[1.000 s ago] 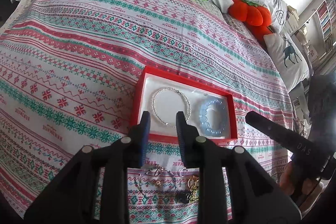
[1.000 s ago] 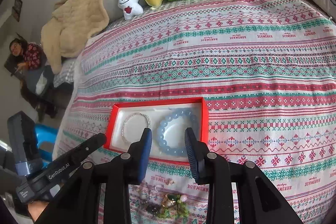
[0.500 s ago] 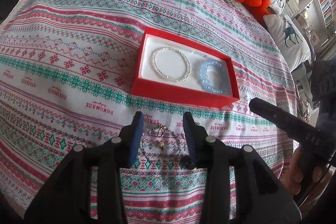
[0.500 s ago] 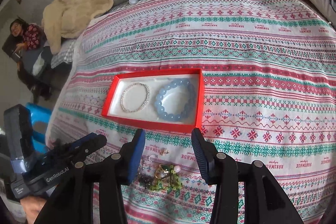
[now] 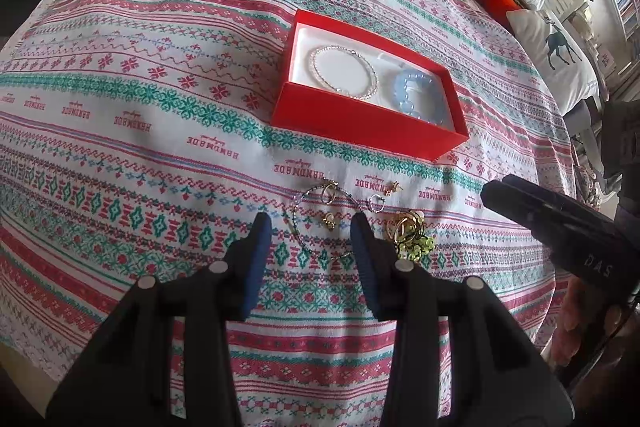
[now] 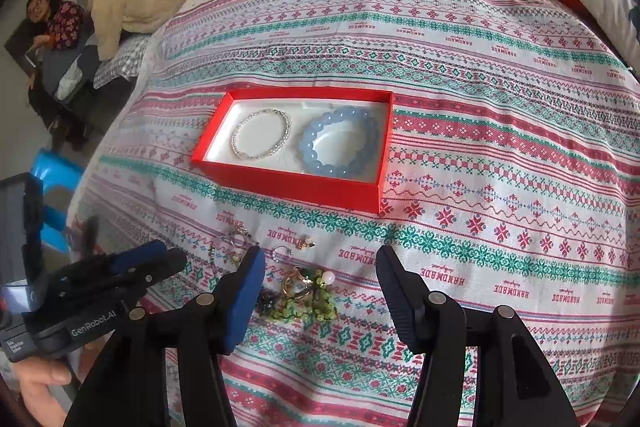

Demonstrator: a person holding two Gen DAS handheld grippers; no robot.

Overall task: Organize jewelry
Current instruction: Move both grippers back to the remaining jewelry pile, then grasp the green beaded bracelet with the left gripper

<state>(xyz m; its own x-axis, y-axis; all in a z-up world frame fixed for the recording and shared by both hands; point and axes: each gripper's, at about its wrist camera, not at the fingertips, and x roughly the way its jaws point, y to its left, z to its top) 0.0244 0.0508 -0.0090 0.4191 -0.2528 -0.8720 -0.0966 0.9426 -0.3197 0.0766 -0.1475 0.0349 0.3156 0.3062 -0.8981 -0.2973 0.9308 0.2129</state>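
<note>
Both grippers, left gripper (image 5: 308,239) and right gripper (image 6: 320,275), are hovering apart and empty over the loose jewelry (image 6: 300,295) still waiting on the bed (image 6: 500,155); beyond, the red box (image 6: 288,187) is already holding two bracelets (image 6: 340,141)

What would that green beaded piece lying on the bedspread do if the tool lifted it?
The green beaded piece would probably go limp and dangle: it lies bunched in loose loops, not a firm ring. It looks tangled with the gold ring and dark beads, so they might come along. Small beads suggest little weight.
</note>
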